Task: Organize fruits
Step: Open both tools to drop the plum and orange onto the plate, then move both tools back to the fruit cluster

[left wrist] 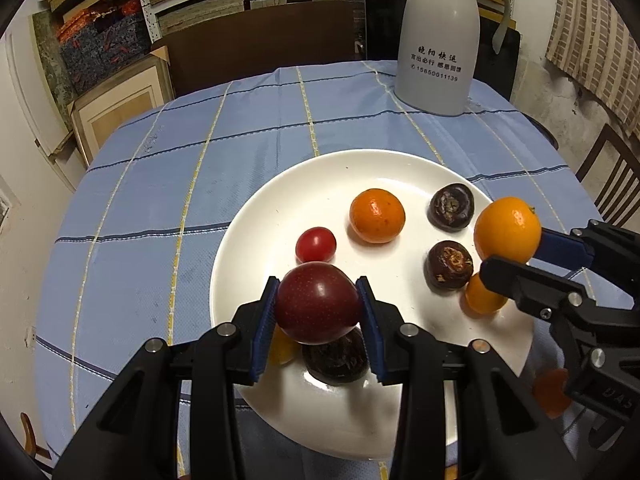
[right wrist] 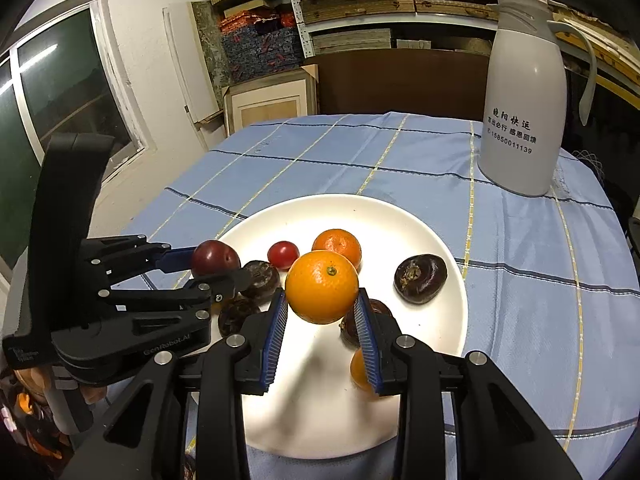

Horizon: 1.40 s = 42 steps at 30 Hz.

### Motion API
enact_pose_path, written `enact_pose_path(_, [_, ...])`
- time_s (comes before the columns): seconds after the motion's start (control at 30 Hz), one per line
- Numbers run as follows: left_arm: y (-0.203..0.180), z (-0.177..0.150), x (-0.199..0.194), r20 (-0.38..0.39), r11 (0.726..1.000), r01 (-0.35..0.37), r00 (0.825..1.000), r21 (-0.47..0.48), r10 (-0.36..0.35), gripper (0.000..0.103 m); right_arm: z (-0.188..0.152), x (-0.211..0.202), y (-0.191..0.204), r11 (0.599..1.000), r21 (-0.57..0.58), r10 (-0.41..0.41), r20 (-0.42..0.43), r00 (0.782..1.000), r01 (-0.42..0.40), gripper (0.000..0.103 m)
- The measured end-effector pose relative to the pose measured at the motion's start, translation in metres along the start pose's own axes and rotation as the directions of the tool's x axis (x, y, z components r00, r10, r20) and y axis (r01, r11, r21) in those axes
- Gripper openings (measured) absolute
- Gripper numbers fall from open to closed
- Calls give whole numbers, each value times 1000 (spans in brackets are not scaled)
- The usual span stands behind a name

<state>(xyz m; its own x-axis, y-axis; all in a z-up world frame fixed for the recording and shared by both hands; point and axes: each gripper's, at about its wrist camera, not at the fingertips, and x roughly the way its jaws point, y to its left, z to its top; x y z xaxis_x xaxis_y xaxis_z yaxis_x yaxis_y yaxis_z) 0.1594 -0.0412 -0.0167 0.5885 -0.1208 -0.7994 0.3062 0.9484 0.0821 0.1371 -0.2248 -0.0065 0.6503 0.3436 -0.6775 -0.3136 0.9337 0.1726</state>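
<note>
A white plate (left wrist: 304,184) (right wrist: 436,240) sits on the blue checked tablecloth. My left gripper (left wrist: 318,306) is shut on a dark red plum (left wrist: 318,306) above the plate's near left side; it shows in the right wrist view (right wrist: 214,258) too. My right gripper (right wrist: 322,300) is shut on an orange (right wrist: 322,286) above the plate's right side, also in the left wrist view (left wrist: 507,229). On the plate lie a tangerine (left wrist: 377,215) (right wrist: 338,245), a cherry tomato (left wrist: 315,244) (right wrist: 283,255), several dark brown water chestnuts (left wrist: 451,205) (right wrist: 420,278) and small orange fruits (left wrist: 482,298) (right wrist: 360,372).
A white thermos jug (left wrist: 438,40) (right wrist: 524,96) stands at the table's far right. Shelves of boxes and a brown board stand behind the table. A wooden chair (left wrist: 612,176) stands to the right. A window (right wrist: 60,80) is on the left wall.
</note>
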Motion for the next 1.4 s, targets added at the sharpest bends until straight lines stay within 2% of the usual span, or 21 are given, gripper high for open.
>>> enact_pose_path(0.53, [-1, 8, 18, -6, 998, -68, 998, 14, 68, 39, 14, 21, -6, 1000, 3, -28, -19, 999, 28, 38])
enact_pose_path(0.57, [-1, 8, 18, -2, 997, -71, 997, 15, 71, 41, 15, 21, -6, 1000, -1, -28, -20, 999, 28, 47])
enact_pose_path(0.6, [-1, 8, 17, 10, 996, -89, 996, 14, 89, 62, 15, 20, -6, 999, -1, -32, -14, 999, 32, 59])
enact_pose_path(0.67, [2, 7, 7, 64, 994, -109, 992, -2, 109, 84, 13, 11, -5, 999, 1, -37, 18, 999, 37, 63])
enact_pose_path(0.73, [3, 5, -3, 97, 994, -107, 989, -1, 107, 84, 10, 2, -4, 999, -4, -42, 34, 999, 42, 63])
enact_pose_path(1.0, [0, -17, -41, 122, 995, -96, 988, 11, 94, 84, -18, -47, -4, 999, -3, -51, 68, 996, 51, 64])
enact_pose_path(1.23, [-6, -74, -74, 105, 996, -61, 993, 64, 54, 84, -64, -95, 16, 994, -82, -64, 86, 994, 71, 65])
enact_pose_path(1.4, [-14, -118, -81, 54, 995, 6, 998, 97, -12, 84, -104, -115, 26, 990, -123, -56, 82, 995, 66, 65])
